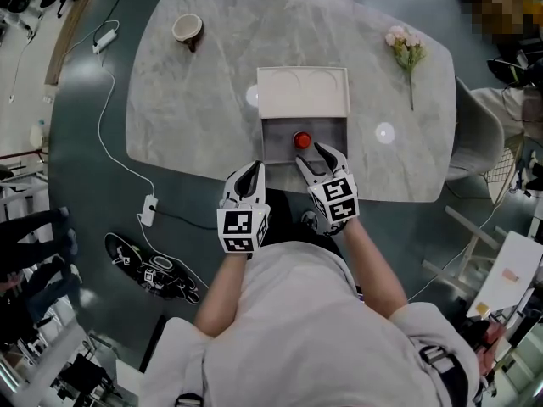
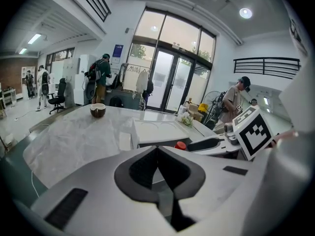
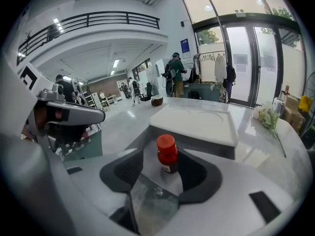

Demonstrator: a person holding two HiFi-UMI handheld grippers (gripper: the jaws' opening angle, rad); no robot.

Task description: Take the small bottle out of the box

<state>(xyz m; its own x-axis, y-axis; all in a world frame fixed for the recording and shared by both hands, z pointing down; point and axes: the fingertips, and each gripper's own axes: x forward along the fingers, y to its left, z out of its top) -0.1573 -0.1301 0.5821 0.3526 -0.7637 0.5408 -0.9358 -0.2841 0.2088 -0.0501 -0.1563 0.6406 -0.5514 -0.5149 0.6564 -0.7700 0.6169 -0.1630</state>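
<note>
My right claw (image 1: pixel 307 153) wide apart around the small bottle (image 3: pixel 167 154) in the box (image 1: pixel 276 142); my left claw (image 1: pixel 253 170) closed, empty.

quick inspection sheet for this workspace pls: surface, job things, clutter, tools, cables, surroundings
surface: marble table, no spills seen
job's things: grey box open, its white lid lying behind it; small bottle, red cap, upright inside the box
clutter: bowl far left; flower sprig far right
tools: left tool shut, empty, at the table's near edge; right tool open, the bottle between its jaws, not gripped
cables: white cable on the floor left of the table, running to an adapter
surroundings: skateboard on the floor; chair at right; people standing beyond the table
</note>
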